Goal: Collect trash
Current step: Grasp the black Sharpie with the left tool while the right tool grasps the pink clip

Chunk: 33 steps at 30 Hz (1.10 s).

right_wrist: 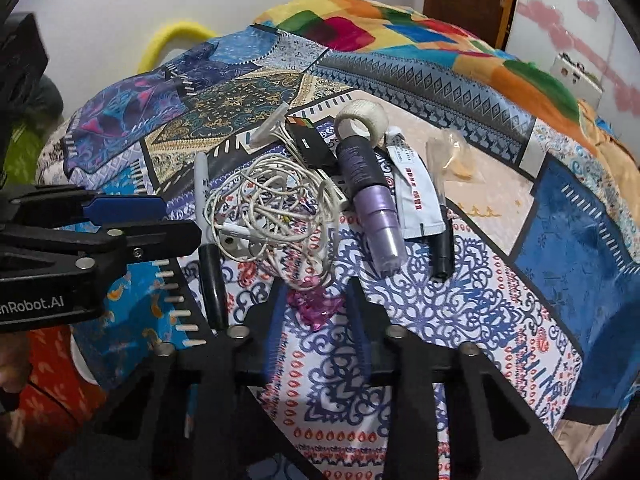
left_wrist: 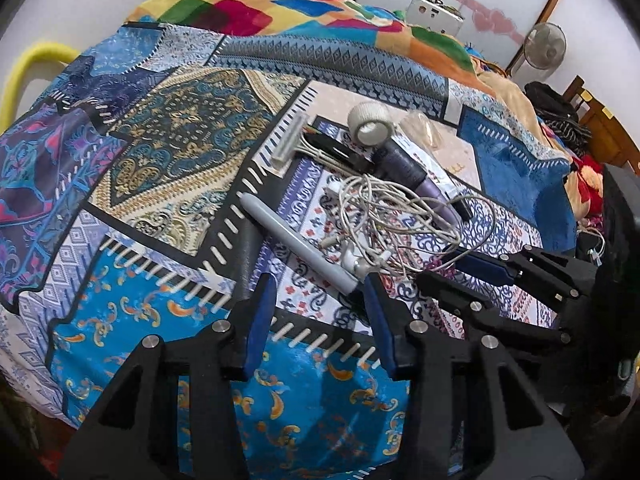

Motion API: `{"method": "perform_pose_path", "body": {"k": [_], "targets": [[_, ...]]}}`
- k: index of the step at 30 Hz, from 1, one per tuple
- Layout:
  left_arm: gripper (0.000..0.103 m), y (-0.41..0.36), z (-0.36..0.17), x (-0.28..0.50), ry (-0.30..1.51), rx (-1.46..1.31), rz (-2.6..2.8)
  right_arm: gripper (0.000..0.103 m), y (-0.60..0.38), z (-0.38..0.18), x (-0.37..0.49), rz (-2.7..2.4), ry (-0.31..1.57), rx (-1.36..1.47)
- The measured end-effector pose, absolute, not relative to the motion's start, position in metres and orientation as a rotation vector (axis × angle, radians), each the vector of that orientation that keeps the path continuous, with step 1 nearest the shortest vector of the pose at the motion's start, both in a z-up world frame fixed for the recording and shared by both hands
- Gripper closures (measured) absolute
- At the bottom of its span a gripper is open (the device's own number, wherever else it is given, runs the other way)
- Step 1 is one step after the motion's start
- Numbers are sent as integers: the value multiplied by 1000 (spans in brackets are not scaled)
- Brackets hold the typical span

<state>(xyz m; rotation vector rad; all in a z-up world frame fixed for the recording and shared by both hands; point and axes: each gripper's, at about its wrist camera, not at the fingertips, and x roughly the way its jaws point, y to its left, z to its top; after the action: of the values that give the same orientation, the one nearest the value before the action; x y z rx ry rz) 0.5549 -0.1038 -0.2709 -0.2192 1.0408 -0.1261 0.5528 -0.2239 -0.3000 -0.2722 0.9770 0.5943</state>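
Observation:
A pile of small litter lies on the patchwork bedcover (left_wrist: 168,152). Between the tips of my left gripper (left_wrist: 318,284) lies the capped end of a grey marker (left_wrist: 296,244), close to the right finger; the jaws stand apart and do not press on it. In the right wrist view this gripper (right_wrist: 182,220) comes in from the left beside the marker (right_wrist: 202,188). My right gripper (right_wrist: 316,286) is shut on a crumpled pink wrapper (right_wrist: 316,310), just below a tangled white cable (right_wrist: 272,208). In the left wrist view the right gripper (left_wrist: 434,268) sits at the cable's (left_wrist: 400,216) right edge.
Behind the cable lie a white tape roll (right_wrist: 360,120), a purple tube (right_wrist: 376,196), a white sachet (right_wrist: 416,196), a black pen (right_wrist: 442,240), a disposable razor (right_wrist: 268,128) and clear plastic (right_wrist: 452,156). A colourful blanket (left_wrist: 248,8) covers the far side. A fan (left_wrist: 546,46) stands at the back right.

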Motion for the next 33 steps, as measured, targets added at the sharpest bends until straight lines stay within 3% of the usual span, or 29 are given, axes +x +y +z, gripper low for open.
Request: {"method": "perform_pose_path", "body": {"k": [4,13,19,21,33], "targets": [[58,-113,-275,557,1062,-223,-141,84,-235,-299,549,603,989,-230],[58,-139,-281,558,1036,-123,-52,84,-263,-299,538,505,1012,-174],[78,-140,-283,550,1023,-38,1,84,-283,-297,533,405,1023,-129],[89,-134,-283,548,1033,-35,11,84,-290,-294,531,387,1023,-106],[92,-119,-250,525,1021,-122,-72,84,-317,-231,519,318,910,-11]]}}
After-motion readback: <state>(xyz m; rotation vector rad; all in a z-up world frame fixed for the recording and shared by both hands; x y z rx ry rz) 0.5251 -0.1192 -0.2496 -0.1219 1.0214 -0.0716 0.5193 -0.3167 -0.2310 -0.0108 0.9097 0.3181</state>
